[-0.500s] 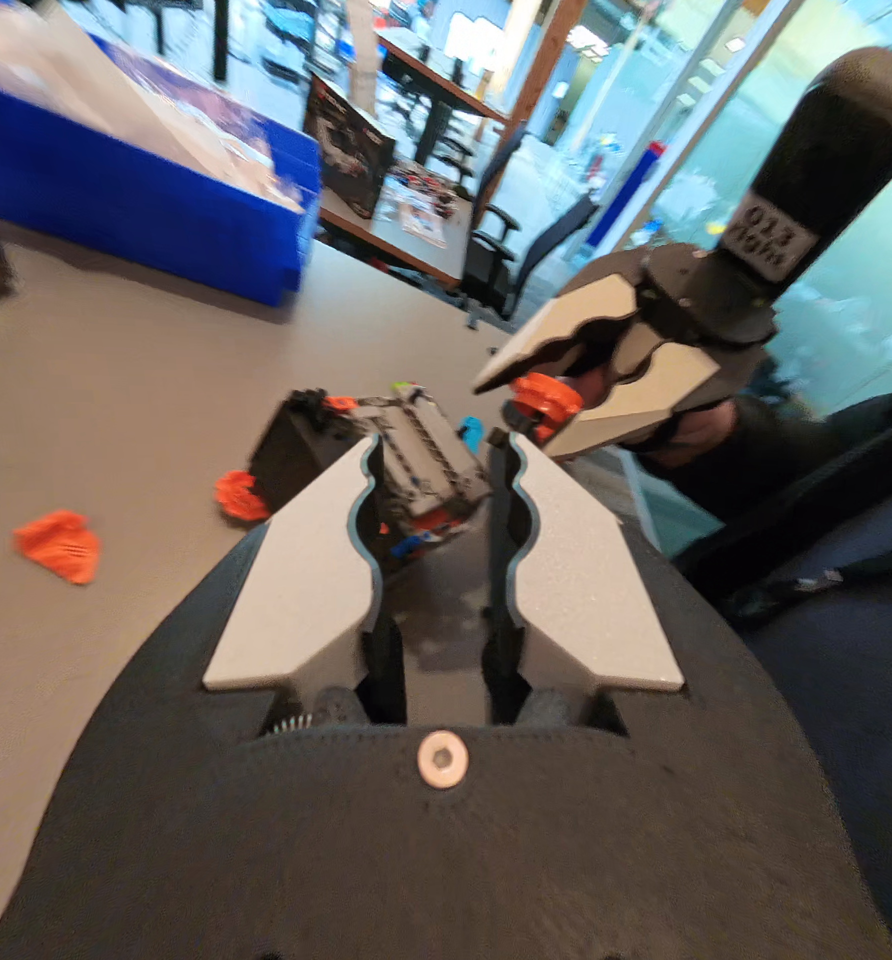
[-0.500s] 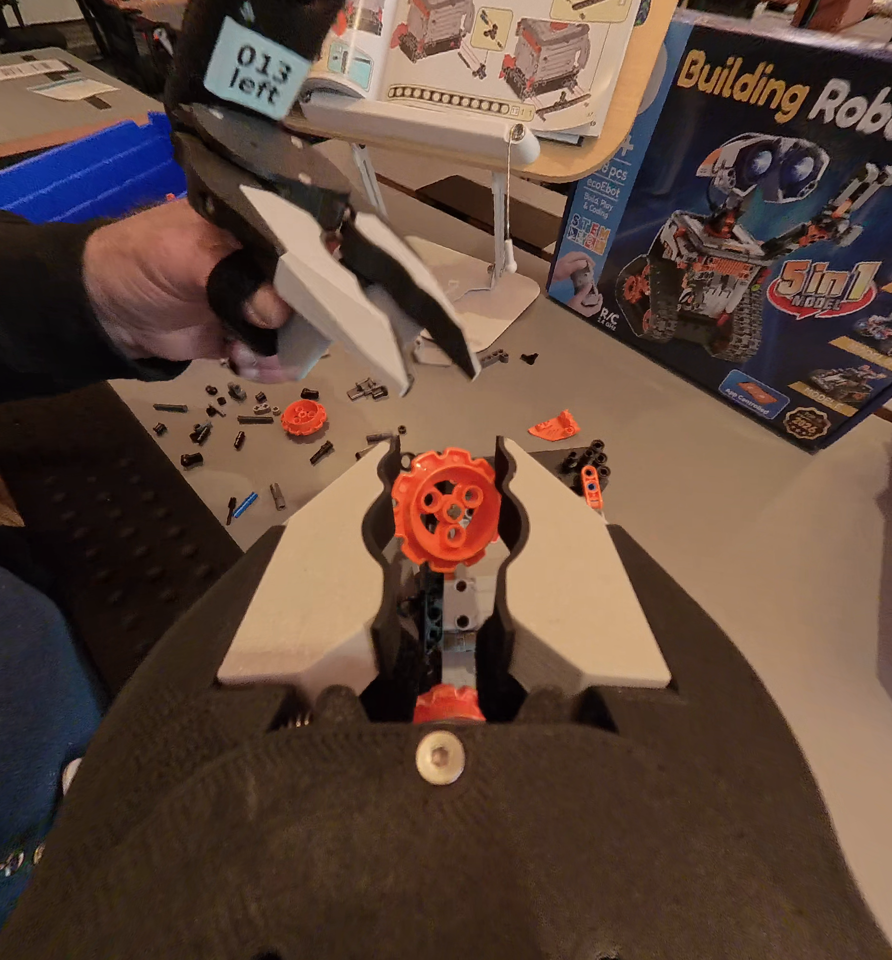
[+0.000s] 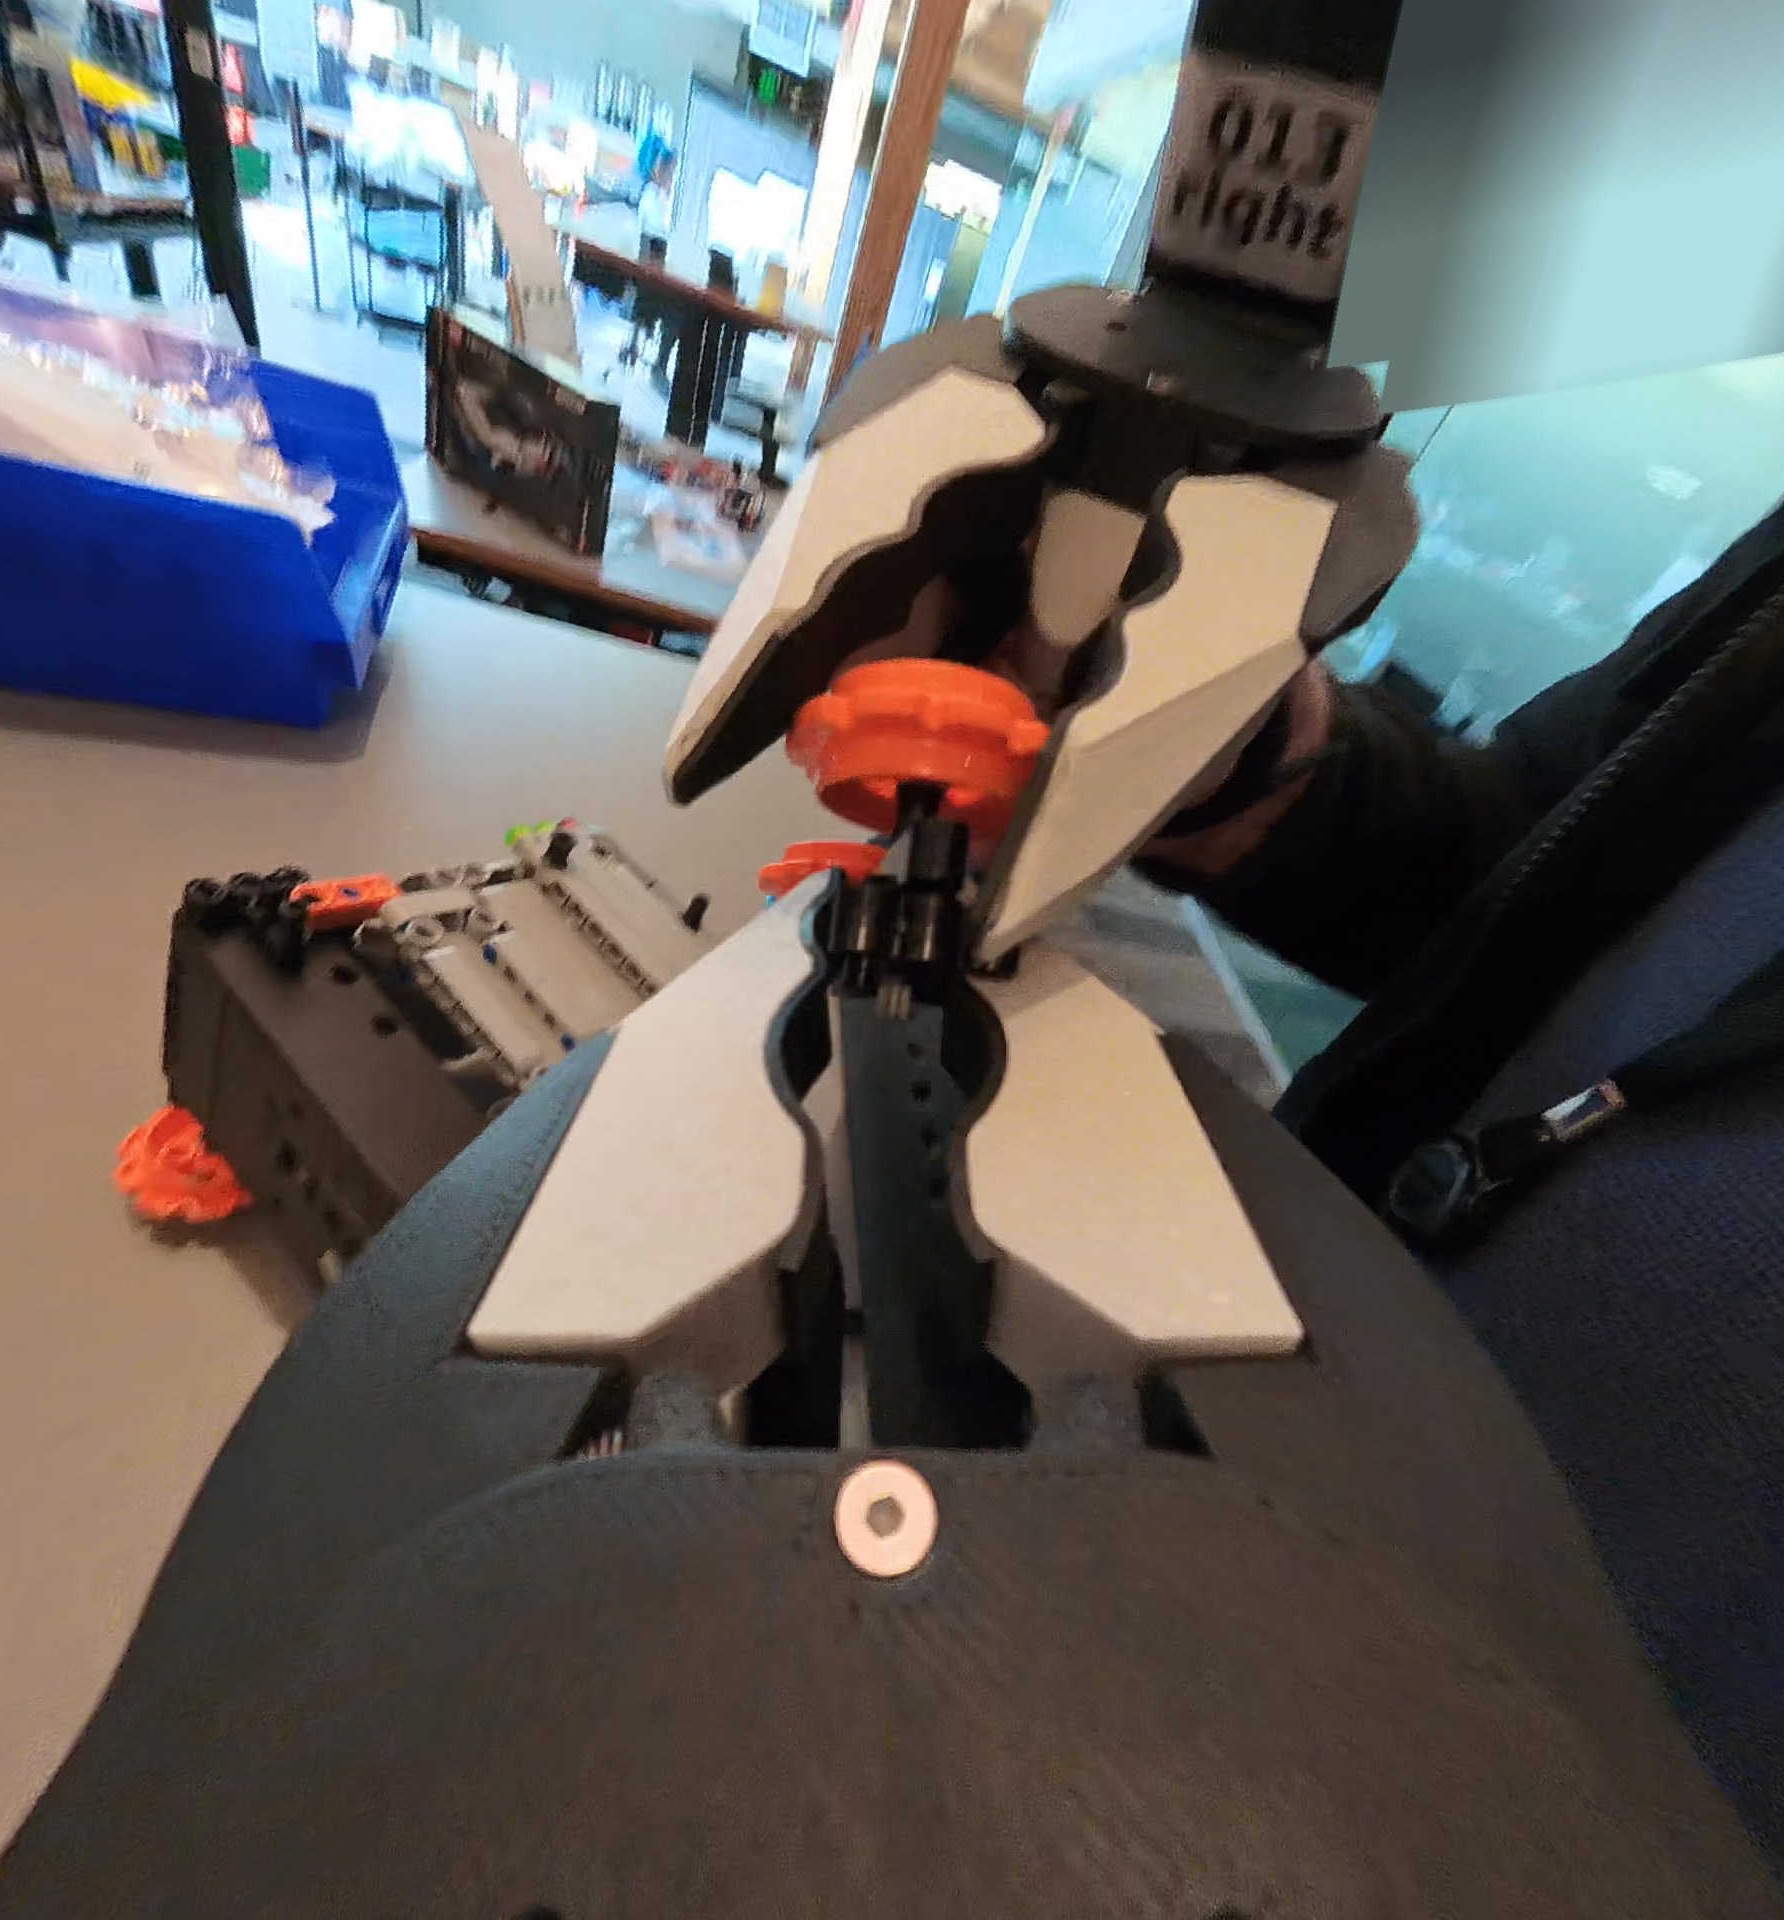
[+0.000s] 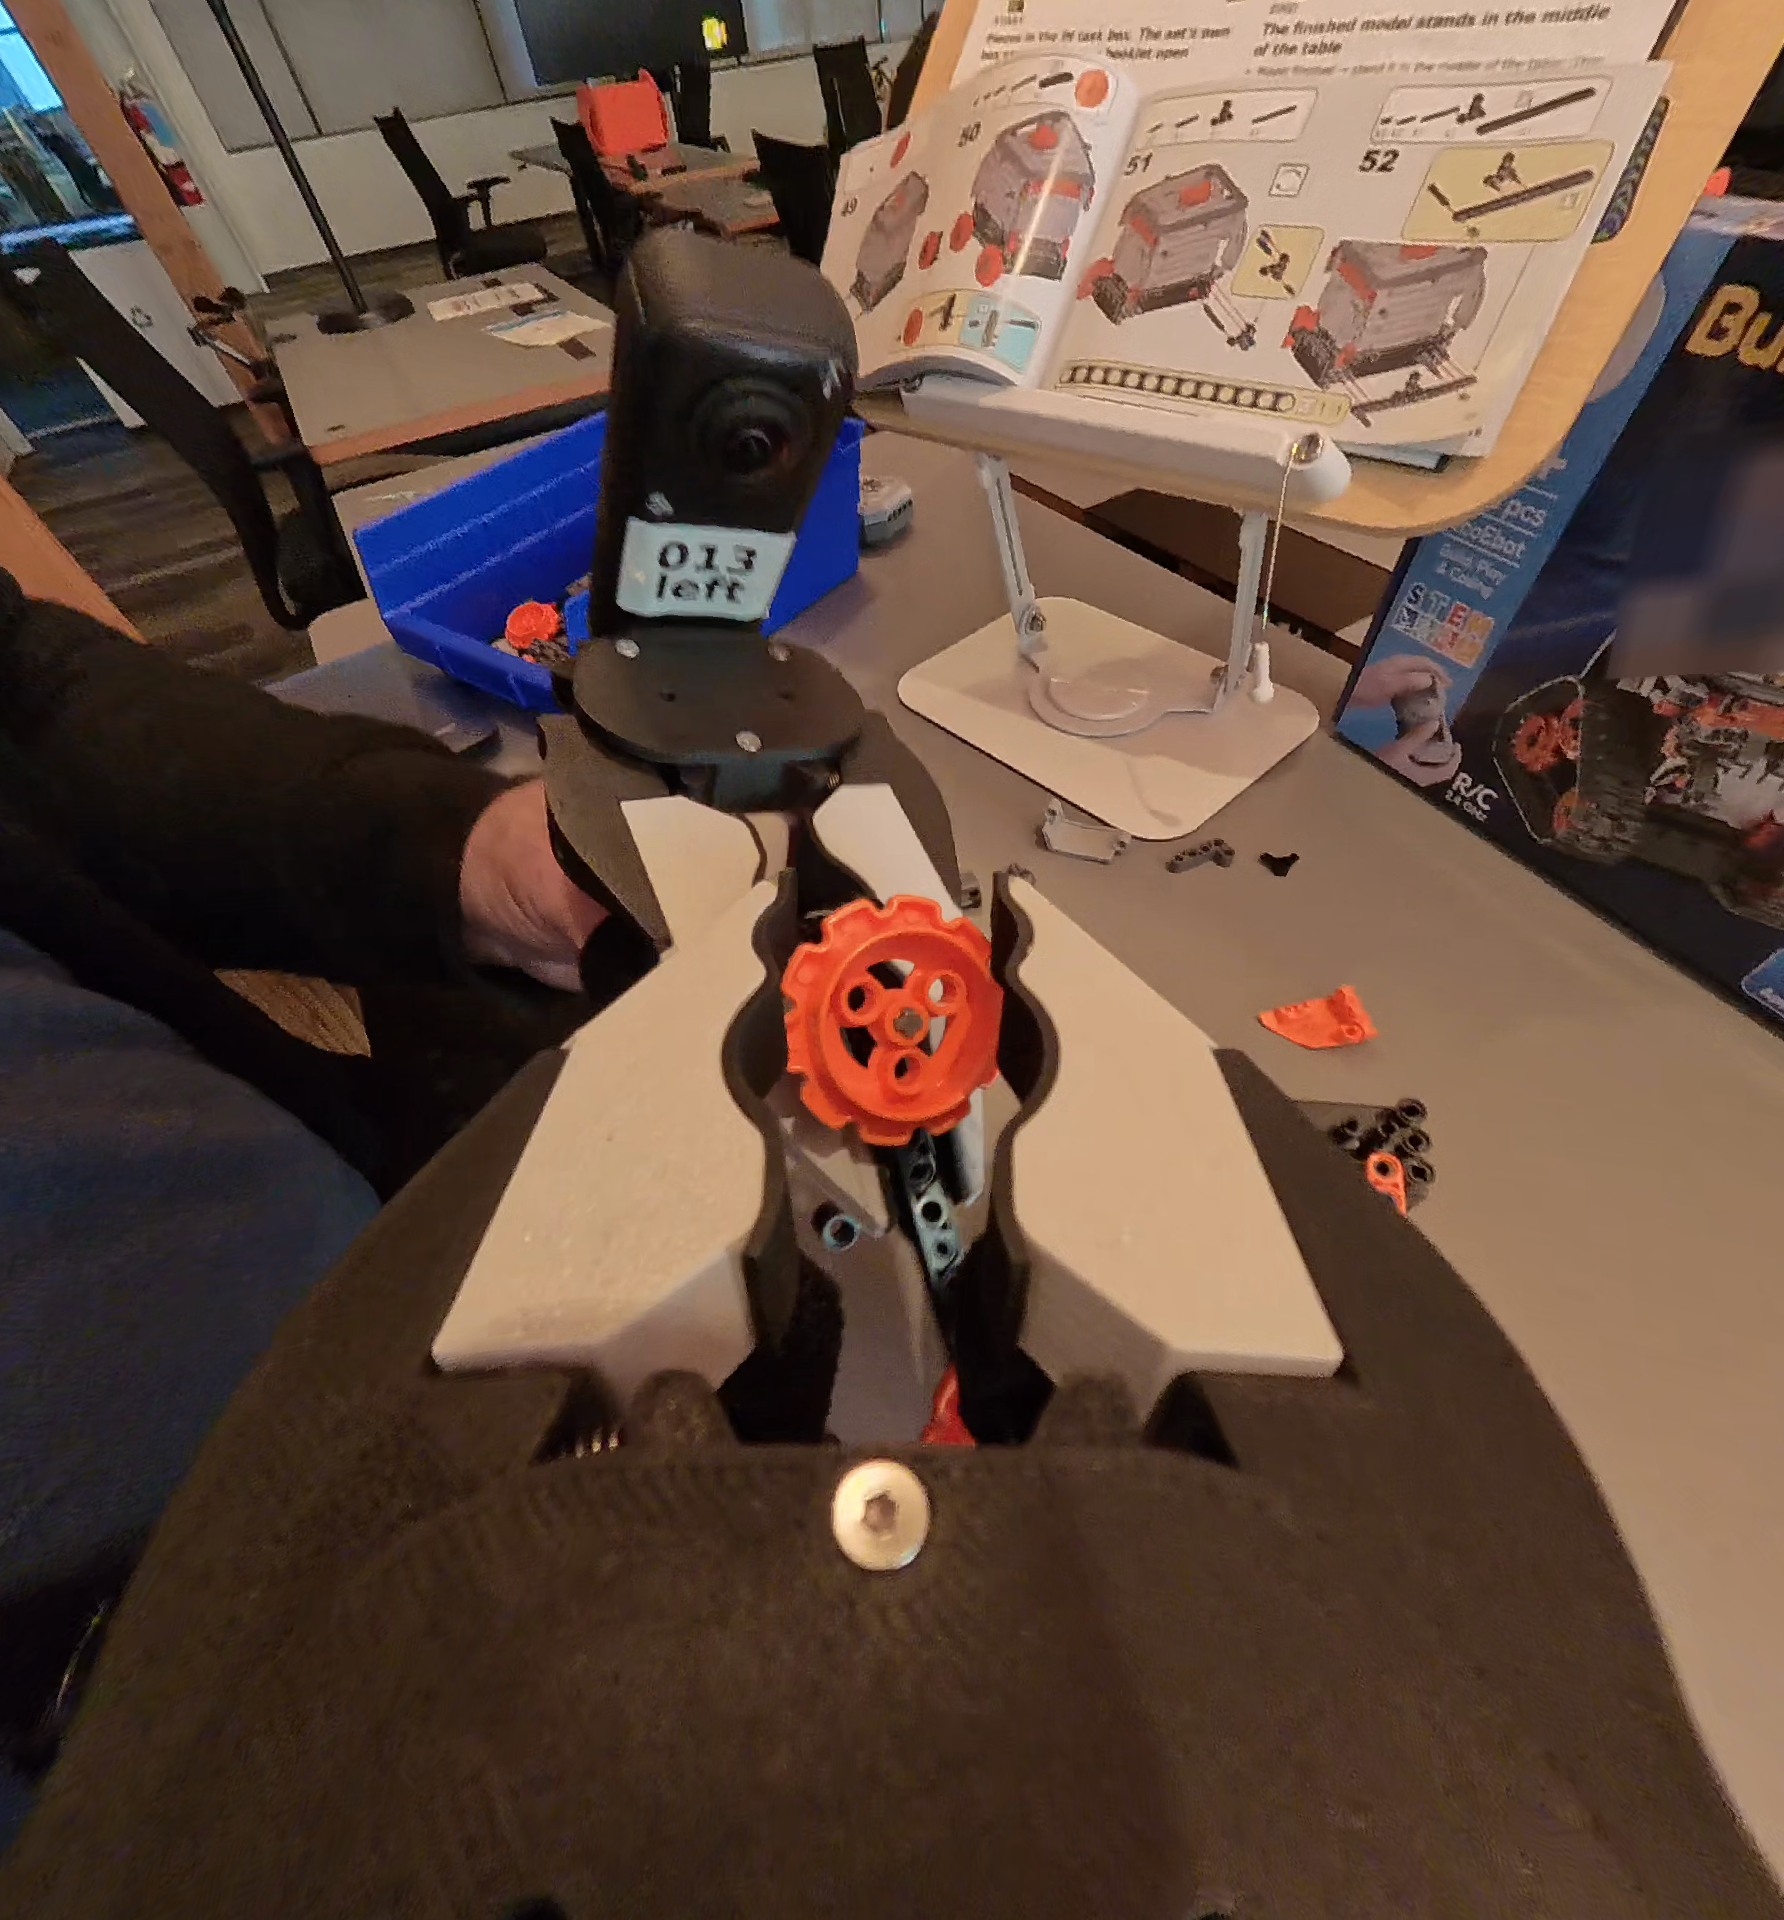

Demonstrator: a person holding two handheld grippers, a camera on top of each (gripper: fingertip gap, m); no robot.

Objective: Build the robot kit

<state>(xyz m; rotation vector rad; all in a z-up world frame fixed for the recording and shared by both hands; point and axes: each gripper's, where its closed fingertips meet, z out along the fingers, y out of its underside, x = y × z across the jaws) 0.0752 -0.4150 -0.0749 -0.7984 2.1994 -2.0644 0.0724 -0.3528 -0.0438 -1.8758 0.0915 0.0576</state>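
Table (image 4: 1553, 1164), grey, was seen carrying a blue parts bin (image 3: 140, 582) at the far side, a printed kit box (image 4: 1698, 727) on the right edge and an open instruction booklet (image 4: 1231, 239) propped on a white stand (image 4: 1106, 717). A part-built grey and black model block (image 3: 379, 997) was laid on the table just left of the left gripper (image 3: 898, 914), with a loose orange piece (image 3: 176, 1164) touching its near corner. The two grippers were brought tip to tip above the table's near edge. The right gripper (image 4: 893, 904) was closed to a middling gap on an orange gear wheel (image 4: 893, 1023), which was clamped by its toothed rim between the finger notches, face toward that camera. The left gripper's fingers were drawn narrow and appeared closed on a dark beam (image 3: 898, 1122) with holes, run lengthwise between them. A black connector (image 3: 903, 925) was seen at the beam's tip, and a short black axle was seated between it and the wheel's hub, so wheel and beam looked joined there; how deep the axle was seated could not be told. Another orange piece (image 4: 1319, 1018) and a cluster of small black pins (image 4: 1387, 1132) were left on the table right of the right gripper, well apart from the wheel.
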